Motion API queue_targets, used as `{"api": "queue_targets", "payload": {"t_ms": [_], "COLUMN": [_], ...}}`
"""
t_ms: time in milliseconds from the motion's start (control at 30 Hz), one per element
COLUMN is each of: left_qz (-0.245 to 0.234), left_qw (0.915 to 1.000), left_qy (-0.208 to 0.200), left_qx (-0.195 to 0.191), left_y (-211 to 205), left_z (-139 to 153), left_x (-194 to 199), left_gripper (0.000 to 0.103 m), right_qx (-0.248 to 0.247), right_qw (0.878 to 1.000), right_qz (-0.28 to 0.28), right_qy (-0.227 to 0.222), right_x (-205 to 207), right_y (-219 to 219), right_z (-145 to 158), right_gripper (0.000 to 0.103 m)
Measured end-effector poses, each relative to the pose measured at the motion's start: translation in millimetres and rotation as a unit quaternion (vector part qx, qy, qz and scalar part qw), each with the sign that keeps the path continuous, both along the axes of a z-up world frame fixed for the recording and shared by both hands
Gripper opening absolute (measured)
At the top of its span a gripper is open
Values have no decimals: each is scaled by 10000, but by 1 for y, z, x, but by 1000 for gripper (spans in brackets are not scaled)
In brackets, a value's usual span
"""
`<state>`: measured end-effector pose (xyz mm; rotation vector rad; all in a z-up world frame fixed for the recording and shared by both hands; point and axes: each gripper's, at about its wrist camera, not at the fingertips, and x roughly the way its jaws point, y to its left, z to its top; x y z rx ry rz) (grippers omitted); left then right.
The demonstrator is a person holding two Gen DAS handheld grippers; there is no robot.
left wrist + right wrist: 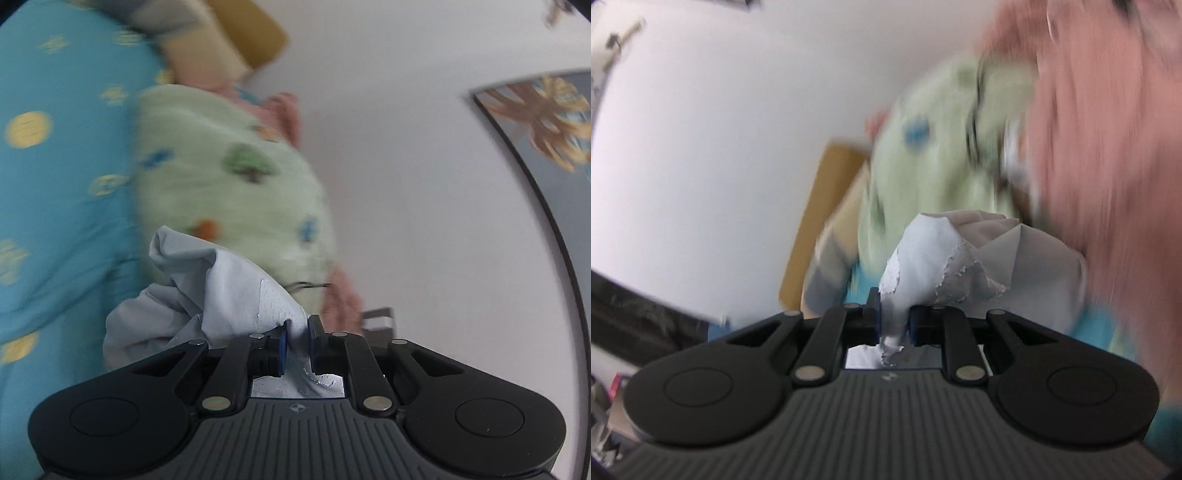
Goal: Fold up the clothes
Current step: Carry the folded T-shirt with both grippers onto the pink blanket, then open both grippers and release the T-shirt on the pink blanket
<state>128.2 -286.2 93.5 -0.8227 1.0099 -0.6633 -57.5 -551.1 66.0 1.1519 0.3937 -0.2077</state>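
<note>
At lower centre of the left wrist view, left gripper [298, 328] pinched tight on a bunch of pale grey garment [207, 291], fabric spilling up and to the left. Behind, blurred: turquoise bedding [62, 177] at left, pale green patterned cloth [229, 173] mid-frame, framed picture [546, 122] at right. At lower centre of the right wrist view, right gripper [896, 317] clamped narrow on the same grey garment [979, 258], cloth rising to the right; pink cloth [1108, 140] smeared across the upper right.

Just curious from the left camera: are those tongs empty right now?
No, the left tongs are pinched shut on a bunched pale grey cloth, which spills out ahead of them.
</note>
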Motion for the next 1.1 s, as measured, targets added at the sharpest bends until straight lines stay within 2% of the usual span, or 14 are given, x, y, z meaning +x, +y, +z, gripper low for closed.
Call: {"api": "queue_targets", "payload": {"t_ms": [100, 167, 267, 367, 467, 633, 733, 800, 867, 933, 967, 1000, 1033, 1100], "left_qz": [-516, -720, -992, -1262, -1650, -1992, -2097, -2162, -2188, -2319, -2392, -2370, -2316, -2241], "left_qw": [9969, 9930, 9866, 9814, 9753, 9650, 9546, 9461, 9420, 9327, 9266, 9207, 9157, 9090], "left_qy": [-379, -719, -1181, -1403, -1465, -1628, -1951, -2157, -2206, -2326, -2425, -2628, -2834, -3120], "left_qx": [-458, -597, -534, -339, 62, 516, 824, 1076, 1272, 1489, 1592, 1647, 1658, 1620], "left_y": [-78, -127, -183, -216, -215, -193, -188, -193, -192, -184, -179, -171, -163, -146], "left_z": [26, 43, 41, 9, -43, -109, -123, -118, -109, -86, -73, -56, -41, -14], "left_x": [17, 27, 23, 7, -17, -46, -53, -57, -63, -81, -89, -100, -108, -127], "left_gripper": [12, 12, 12, 12, 12, 12, 14, 15, 21, 49, 53, 60, 72, 86], "right_qx": [-565, -977, -1538, -1917, -2073, -1724, -1865, -1867, -1869, -1920, -2008, -2123, -2284, -2643], "right_qw": [9962, 9886, 9717, 9622, 9609, 9712, 9680, 9658, 9630, 9583, 9565, 9549, 9527, 9469], "right_qz": [-570, -993, -1577, -1845, -1833, -1564, -1500, -1562, -1621, -1645, -1618, -1574, -1530, -1440], "right_qy": [-323, -577, -850, -585, -111, 518, 760, 898, 1073, 1332, 1364, 1353, 1294, 1133], "right_x": [-8, -22, -42, -59, -80, -118, -125, -126, -127, -130, -133, -138, -143, -156], "right_y": [-55, -78, -104, -116, -117, -98, -83, -79, -75, -72, -68, -64, -57, -40], "right_z": [44, 61, 75, 54, 12, -60, -76, -75, -70, -59, -51, -43, -32, -10], "right_gripper": [17, 17, 17, 17, 17, 17, 20, 22, 26, 39, 48, 71, 86, 85]}}
